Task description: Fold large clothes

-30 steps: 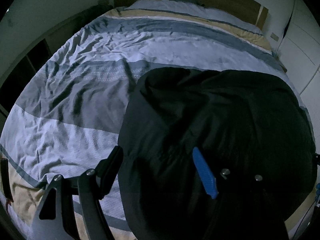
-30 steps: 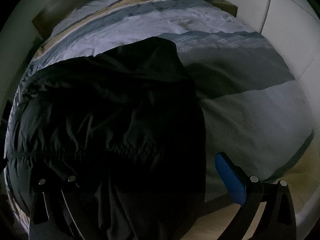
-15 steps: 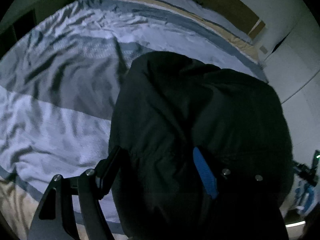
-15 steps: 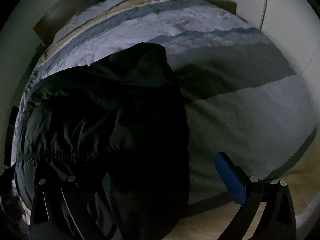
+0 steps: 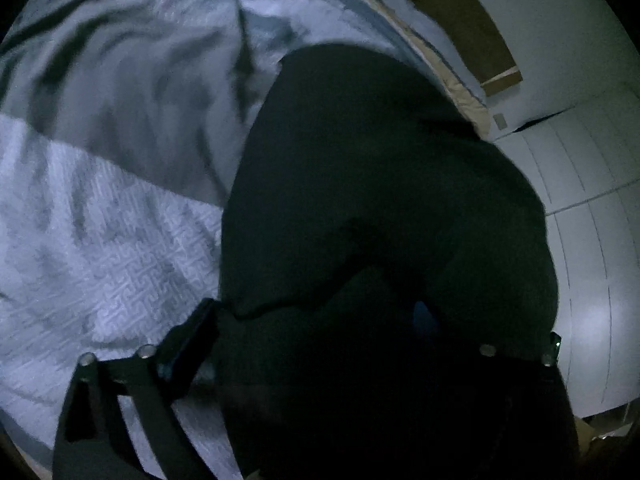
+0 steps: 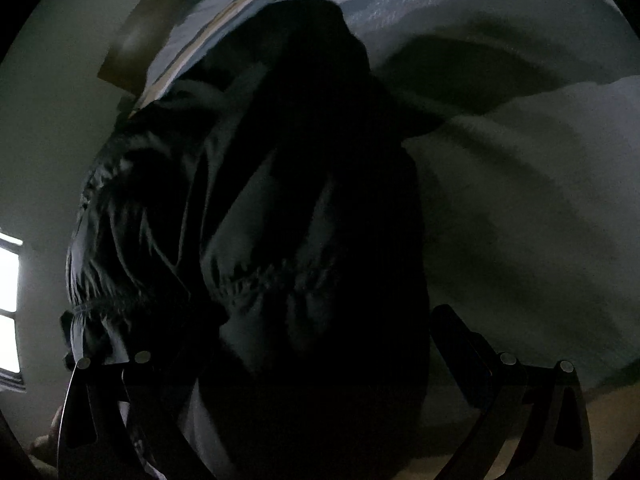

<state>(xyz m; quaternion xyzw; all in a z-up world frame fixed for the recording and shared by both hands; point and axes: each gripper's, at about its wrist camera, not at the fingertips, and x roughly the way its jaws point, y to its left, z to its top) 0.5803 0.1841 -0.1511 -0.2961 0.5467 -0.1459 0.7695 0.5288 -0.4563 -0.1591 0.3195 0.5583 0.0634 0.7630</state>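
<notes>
Striped bedspread [image 5: 100, 240], wooden headboard [image 5: 452, 12]

The left gripper [image 5: 316, 332] has black angular fingers with cut-out openings and round silver screw heads on its linkages; a blue pad [image 5: 426, 318] shows dimly at lower right of centre. The right gripper [image 6: 320, 340] matches: black plates, silver screws at lower left and lower right, dark pads.

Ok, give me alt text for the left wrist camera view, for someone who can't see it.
A dark garment lies bunched on a striped bedspread, filling the middle and right of the dim, blurred view. The left gripper is opening, garment between its fingers. White cabinet doors stand right.
</notes>
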